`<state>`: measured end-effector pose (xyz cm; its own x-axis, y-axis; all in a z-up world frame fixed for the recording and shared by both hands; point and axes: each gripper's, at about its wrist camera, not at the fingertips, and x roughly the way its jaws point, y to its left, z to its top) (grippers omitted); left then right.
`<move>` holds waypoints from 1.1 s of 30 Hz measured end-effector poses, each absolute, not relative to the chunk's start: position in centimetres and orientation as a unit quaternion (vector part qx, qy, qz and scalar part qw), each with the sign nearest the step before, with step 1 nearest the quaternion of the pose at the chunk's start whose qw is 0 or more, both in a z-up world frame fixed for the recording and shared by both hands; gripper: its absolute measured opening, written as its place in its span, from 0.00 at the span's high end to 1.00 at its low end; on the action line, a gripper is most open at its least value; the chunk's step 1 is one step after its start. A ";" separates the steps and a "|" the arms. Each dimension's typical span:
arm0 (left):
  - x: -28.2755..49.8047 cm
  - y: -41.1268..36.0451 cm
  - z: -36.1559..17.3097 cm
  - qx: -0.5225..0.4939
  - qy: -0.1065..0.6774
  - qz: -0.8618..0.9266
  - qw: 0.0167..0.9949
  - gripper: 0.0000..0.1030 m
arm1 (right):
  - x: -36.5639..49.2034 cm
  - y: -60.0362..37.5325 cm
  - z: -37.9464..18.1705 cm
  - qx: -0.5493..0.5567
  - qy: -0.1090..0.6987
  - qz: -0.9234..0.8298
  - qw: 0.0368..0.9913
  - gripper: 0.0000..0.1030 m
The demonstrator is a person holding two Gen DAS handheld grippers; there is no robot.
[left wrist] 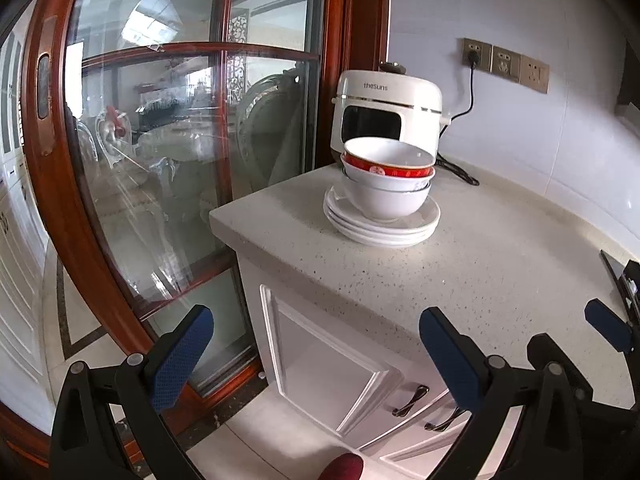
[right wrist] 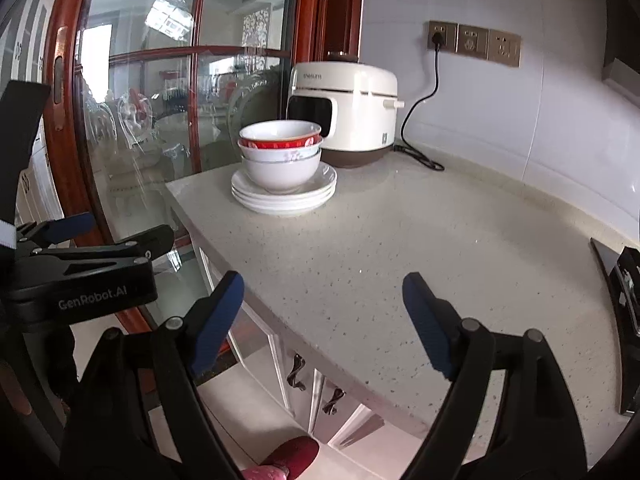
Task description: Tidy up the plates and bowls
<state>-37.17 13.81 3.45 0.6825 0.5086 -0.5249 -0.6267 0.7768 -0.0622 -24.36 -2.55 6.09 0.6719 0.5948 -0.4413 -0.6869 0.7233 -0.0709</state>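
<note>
Although both tools hang well short of the crockery, looks very close to finished. Stacked already: three nested ceramic bowls point(left wrist: 387, 178), a plain white one at the bottom, a white one with a faint pattern in the middle, a red-banded one on top, all sitting on a pile of round white plates point(left wrist: 382, 222). Whole pile parked near the far corner of the pale speckled stone countertop point(left wrist: 460, 272), just in front of the cream electric rice cooker point(left wrist: 386, 110) and beside the red-framed glass door point(left wrist: 168, 140). No loose plate or bowl visible anywhere else on the counter in either view. Top bowl seems to sit slightly tilted, so perhaps a small straightening left; otherwise nothing obviously outstanding, though areas beyond the frame edges cannot be checked.

Left black two-finger gripper with blue pads point(left wrist: 316, 354): spread as wide as can be, nothing between the pads, hovering over the counter's near edge and the white cabinet door point(left wrist: 332, 364) below. Right black two-finger gripper with blue pads point(right wrist: 324, 320): likewise parted wide and empty, aimed across bare counter towards the stack. Neither touching anything. From the right wrist view, left tool visible at the left margin, also empty. Likely next: either a final nudge of the stack or withdrawal.
</note>
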 end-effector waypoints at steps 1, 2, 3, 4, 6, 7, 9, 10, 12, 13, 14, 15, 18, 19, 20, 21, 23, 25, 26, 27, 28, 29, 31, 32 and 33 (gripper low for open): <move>-37.2 13.9 3.6 -0.118 0.244 0.312 0.911 0.00 | -24.5 -2.8 6.2 -0.115 0.194 0.354 0.907 0.18; -37.5 13.6 3.5 -0.115 0.243 0.307 0.913 0.00 | -24.5 -2.9 6.2 -0.114 0.192 0.355 0.908 0.18; -37.5 13.6 3.6 -0.115 0.242 0.306 0.913 0.00 | -24.7 -3.1 6.3 -0.111 0.190 0.356 0.908 0.18; -37.8 13.3 3.4 -0.115 0.241 0.304 0.914 0.00 | -24.6 -3.1 6.3 -0.109 0.189 0.356 0.909 0.17; -37.9 13.1 3.4 -0.115 0.240 0.305 0.914 0.00 | -24.6 -3.2 6.3 -0.104 0.188 0.356 0.909 0.17; -37.9 13.1 3.4 -0.115 0.240 0.305 0.914 0.00 | -24.6 -3.1 6.4 -0.102 0.188 0.356 0.910 0.17; -37.8 13.1 3.3 -0.115 0.241 0.305 0.914 0.00 | -24.5 -3.1 6.3 -0.101 0.187 0.359 0.909 0.16; -37.8 13.1 3.3 -0.114 0.242 0.305 0.914 0.00 | -24.5 -3.1 6.4 -0.100 0.186 0.359 0.909 0.16; -37.9 12.8 3.2 -0.113 0.242 0.306 0.914 0.00 | -24.6 -3.0 6.4 -0.099 0.186 0.358 0.910 0.16; -37.9 12.8 3.2 -0.112 0.242 0.306 0.914 0.00 | -24.6 -2.9 6.4 -0.099 0.186 0.359 0.909 0.16; -37.9 12.7 3.2 -0.112 0.243 0.305 0.914 0.00 | -24.6 -2.9 6.4 -0.100 0.186 0.359 0.909 0.16; -37.9 12.7 3.2 -0.111 0.244 0.305 0.914 0.00 | -24.6 -2.9 6.4 -0.100 0.187 0.361 0.908 0.16; -38.0 12.4 3.2 -0.108 0.243 0.309 0.913 0.00 | -24.8 -2.7 6.4 -0.102 0.186 0.363 0.907 0.16; -38.0 12.4 3.2 -0.107 0.243 0.310 0.913 0.00 | -24.9 -2.6 6.4 -0.102 0.186 0.364 0.907 0.16; -38.0 12.4 3.2 -0.107 0.243 0.309 0.913 0.00 | -24.8 -2.6 6.4 -0.101 0.187 0.364 0.907 0.16; -38.0 12.5 3.2 -0.107 0.243 0.308 0.913 0.00 | -24.9 -2.5 6.4 -0.103 0.187 0.364 0.907 0.16; -38.1 12.5 3.3 -0.107 0.242 0.309 0.913 0.00 | -24.9 -2.5 6.5 -0.104 0.187 0.364 0.907 0.16; -38.1 12.5 3.3 -0.108 0.241 0.309 0.914 0.00 | -25.0 -2.5 6.5 -0.104 0.187 0.363 0.907 0.15; -38.2 12.6 3.3 -0.109 0.241 0.309 0.914 0.00 | -25.0 -2.5 6.5 -0.104 0.187 0.363 0.907 0.15; -38.2 12.7 3.3 -0.110 0.241 0.309 0.913 0.00 | -25.0 -2.4 6.6 -0.104 0.187 0.362 0.907 0.15; -38.3 12.7 3.3 -0.111 0.241 0.309 0.913 0.00 | -25.0 -2.3 6.6 -0.104 0.187 0.362 0.907 0.15; -38.3 12.8 3.3 -0.112 0.241 0.310 0.913 0.00 | -25.0 -2.3 6.5 -0.105 0.188 0.362 0.907 0.15; -38.4 13.0 3.3 -0.115 0.241 0.310 0.912 0.00 | -25.1 -2.2 6.6 -0.107 0.188 0.363 0.906 0.15; -38.4 13.2 3.3 -0.116 0.241 0.309 0.912 0.00 | -25.2 -2.1 6.6 -0.109 0.188 0.364 0.906 0.15; -38.5 13.2 3.3 -0.117 0.241 0.309 0.912 0.00 | -25.2 -2.0 6.6 -0.111 0.188 0.365 0.905 0.14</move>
